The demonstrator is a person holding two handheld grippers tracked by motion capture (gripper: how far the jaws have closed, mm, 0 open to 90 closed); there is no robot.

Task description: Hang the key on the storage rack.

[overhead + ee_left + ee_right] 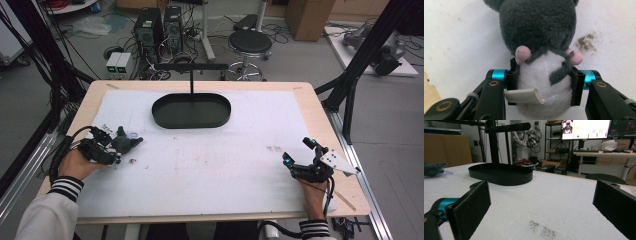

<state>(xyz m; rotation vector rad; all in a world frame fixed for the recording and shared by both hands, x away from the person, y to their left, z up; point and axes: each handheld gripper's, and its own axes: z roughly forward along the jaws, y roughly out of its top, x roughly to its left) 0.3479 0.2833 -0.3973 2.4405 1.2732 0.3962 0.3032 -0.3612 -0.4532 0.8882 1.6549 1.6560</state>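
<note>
A grey plush mouse (126,142) with a white belly and pink paws lies on the white sheet at the table's left side. My left gripper (111,151) is shut on it. In the left gripper view both pads (511,77) press into the white belly of the mouse (541,27), whose grey head points away from the camera. A white tag (524,96) curls off the toy near the left jaw. My right gripper (298,151) rests low at the table's right side, open, with nothing between its jaws (544,202). Far left in the right gripper view lies the mouse (432,168).
A black oval tray (161,118) sits at the table's far middle, with a black T-shaped stand (191,80) rising behind it; the tray (501,177) also lies ahead of the right gripper. A small clear piece (134,134) and a crumb (132,160) lie near the mouse. Faint stains (544,230) mark the sheet.
</note>
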